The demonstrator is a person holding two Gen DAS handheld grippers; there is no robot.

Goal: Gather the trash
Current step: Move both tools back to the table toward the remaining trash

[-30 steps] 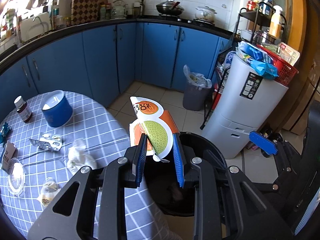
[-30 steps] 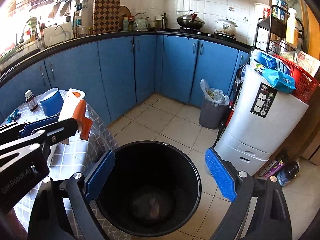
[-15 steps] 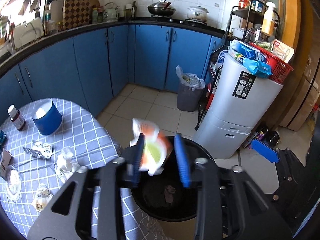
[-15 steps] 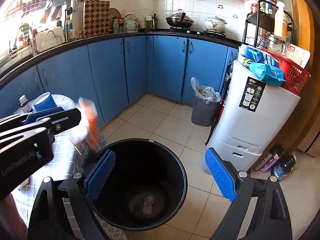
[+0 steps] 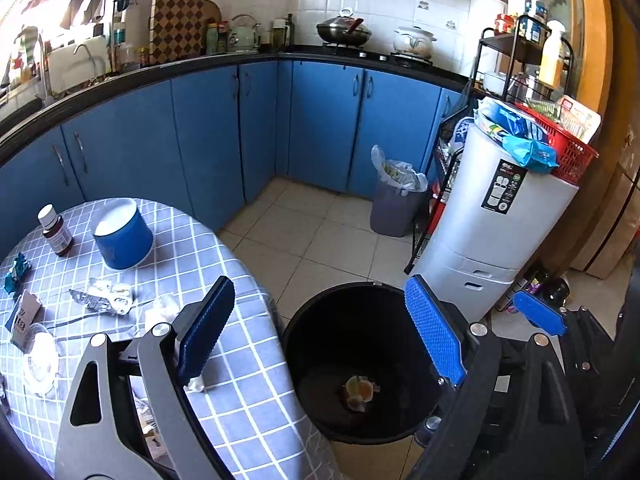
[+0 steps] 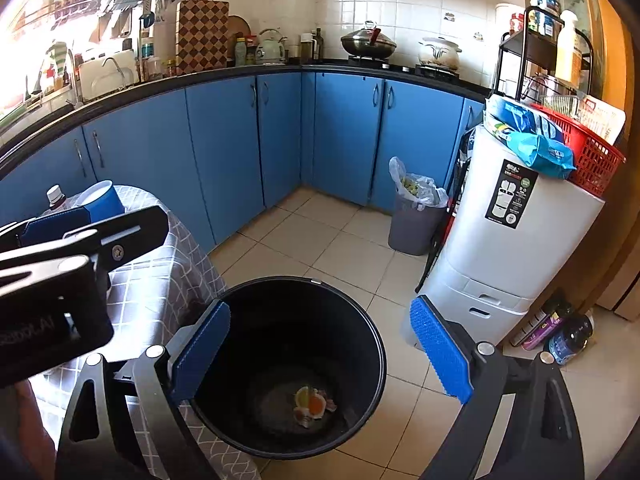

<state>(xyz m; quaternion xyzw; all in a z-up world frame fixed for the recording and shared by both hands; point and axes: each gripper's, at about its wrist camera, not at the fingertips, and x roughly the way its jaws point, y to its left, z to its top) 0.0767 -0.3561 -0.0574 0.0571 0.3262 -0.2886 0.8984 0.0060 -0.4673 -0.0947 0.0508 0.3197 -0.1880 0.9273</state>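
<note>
The black trash bin [image 5: 304, 316] stands on the floor beside the round checked table [image 5: 240, 376]. The orange and green wrapper [image 5: 359, 392] lies at its bottom, also in the right wrist view [image 6: 310, 403]. My left gripper [image 5: 320, 340] is open and empty above the bin's rim. My right gripper [image 6: 320, 356] is open and empty over the bin [image 6: 360, 320]. On the table lie crumpled tissues [image 5: 162, 308], a foil blister pack [image 5: 102, 298], a teal wrapper [image 5: 16, 272] and a plastic lid [image 5: 38, 360].
A blue cup [image 5: 122, 236] and a brown medicine bottle [image 5: 56, 230] stand on the table. A grey lined bin [image 5: 394, 204], a white tall cabinet [image 5: 504, 216] with a red basket [image 5: 560, 148] and blue kitchen cupboards [image 5: 224, 128] surround the tiled floor.
My left gripper opened and let go of the wrapper. The wrapper fell into the black bin and now lies at its bottom. My right gripper stayed open.
</note>
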